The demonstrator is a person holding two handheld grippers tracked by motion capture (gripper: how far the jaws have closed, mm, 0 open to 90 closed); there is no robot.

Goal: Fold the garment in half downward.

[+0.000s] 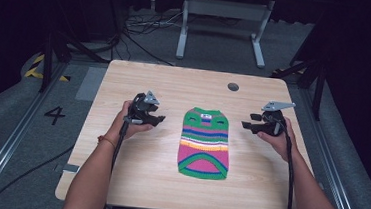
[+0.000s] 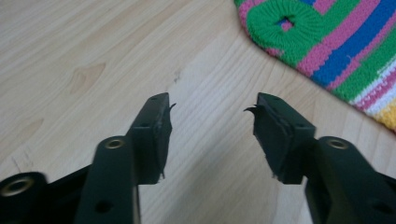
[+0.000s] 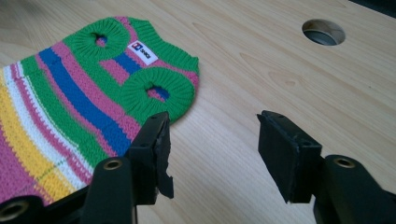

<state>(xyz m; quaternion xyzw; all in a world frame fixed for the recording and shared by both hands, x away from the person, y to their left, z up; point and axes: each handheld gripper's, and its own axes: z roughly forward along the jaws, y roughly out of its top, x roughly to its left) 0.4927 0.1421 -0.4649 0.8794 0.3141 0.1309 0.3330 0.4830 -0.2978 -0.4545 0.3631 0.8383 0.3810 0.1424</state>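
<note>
Your left tongs (image 1: 158,117) are spread wide, jaws well apart, pinching nothing, with bare wood between them; they sit toward the left edge of the pale wooden surface (image 1: 132,180). Your right tongs (image 1: 246,124) are spread just as wide and hold nothing either, hanging toward the right edge. Both point inward at the small striped knitted sweater (image 1: 205,143), which lies flat between them near the middle of the surface, touched by neither. It runs in green, pink, blue, white and yellow bands, with ribbed green trim. In the right gripper view you see two round green ribbed openings and a small white label (image 3: 142,52) at the neck end. A round cable hole (image 1: 233,86) sits near the far edge.
</note>
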